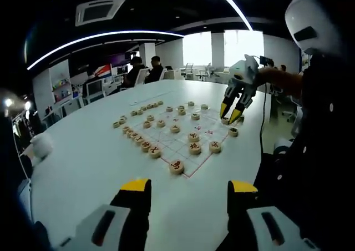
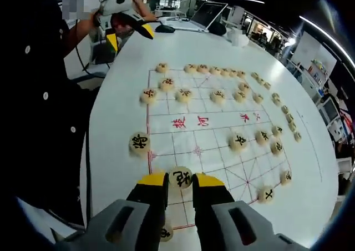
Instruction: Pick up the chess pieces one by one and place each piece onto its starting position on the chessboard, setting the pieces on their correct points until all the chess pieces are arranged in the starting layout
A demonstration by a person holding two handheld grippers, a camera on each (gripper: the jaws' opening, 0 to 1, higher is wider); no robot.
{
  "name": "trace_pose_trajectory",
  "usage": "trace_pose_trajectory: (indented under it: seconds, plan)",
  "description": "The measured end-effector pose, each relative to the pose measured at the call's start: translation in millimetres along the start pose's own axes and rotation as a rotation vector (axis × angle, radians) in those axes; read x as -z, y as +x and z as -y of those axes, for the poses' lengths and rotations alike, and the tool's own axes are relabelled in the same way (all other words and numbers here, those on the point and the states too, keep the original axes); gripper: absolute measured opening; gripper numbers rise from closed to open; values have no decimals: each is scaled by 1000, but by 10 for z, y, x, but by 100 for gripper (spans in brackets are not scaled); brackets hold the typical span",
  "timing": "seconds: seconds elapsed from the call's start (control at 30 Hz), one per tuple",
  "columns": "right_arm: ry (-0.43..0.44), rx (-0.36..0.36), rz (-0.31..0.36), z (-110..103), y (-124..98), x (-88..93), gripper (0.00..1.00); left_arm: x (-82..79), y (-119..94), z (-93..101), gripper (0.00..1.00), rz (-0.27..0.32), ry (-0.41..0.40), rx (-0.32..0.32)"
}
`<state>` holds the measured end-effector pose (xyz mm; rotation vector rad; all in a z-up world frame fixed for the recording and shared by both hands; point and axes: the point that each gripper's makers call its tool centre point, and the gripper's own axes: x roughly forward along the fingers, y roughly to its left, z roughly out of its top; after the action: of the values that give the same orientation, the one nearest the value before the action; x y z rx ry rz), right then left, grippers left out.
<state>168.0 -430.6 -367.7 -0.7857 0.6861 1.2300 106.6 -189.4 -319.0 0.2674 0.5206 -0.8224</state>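
The right tongs (image 2: 181, 187) are closing on a single chess piece (image 2: 181, 178), a pale wooden disc with a dark character on its face, pinched between the two yellow-tipped jaws at about 6 o'clock in the right gripper view. It is sitting low over the near edge of the chessboard (image 2: 222, 130), a white sheet printed with a red grid and red characters across its middle band, lying flat on the round white surface (image 2: 310, 167). Whether the disc is touching the board or being held just above it I cannot tell.

The step in hand looks like the carrying or setting down of this one piece. The next move probably calls for lining it up over its proper grid point and releasing it without nudging neighbours.

Other pieces are lying scattered over the grid, with a row (image 2: 277, 104) running off the board toward 2 o'clock.

In the left gripper view the left tongs (image 1: 188, 192) are standing open and empty at 6 o'clock, hanging over bare surface short of the board.
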Motion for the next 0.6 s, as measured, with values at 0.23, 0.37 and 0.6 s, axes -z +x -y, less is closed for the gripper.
trace_pose_trajectory:
  seconds: [0.23, 0.37, 0.6]
  plan:
    - [5, 13, 14, -7, -59, -4, 30, -3, -3, 4, 56, 0, 0, -1]
    - [36, 30, 50, -22, -178, -44, 30, -9, -12, 3, 56, 2, 0, 1]
    - [64, 79, 71, -157, -363, 21, 31, -60, 49, 36, 56, 3, 21, 25]
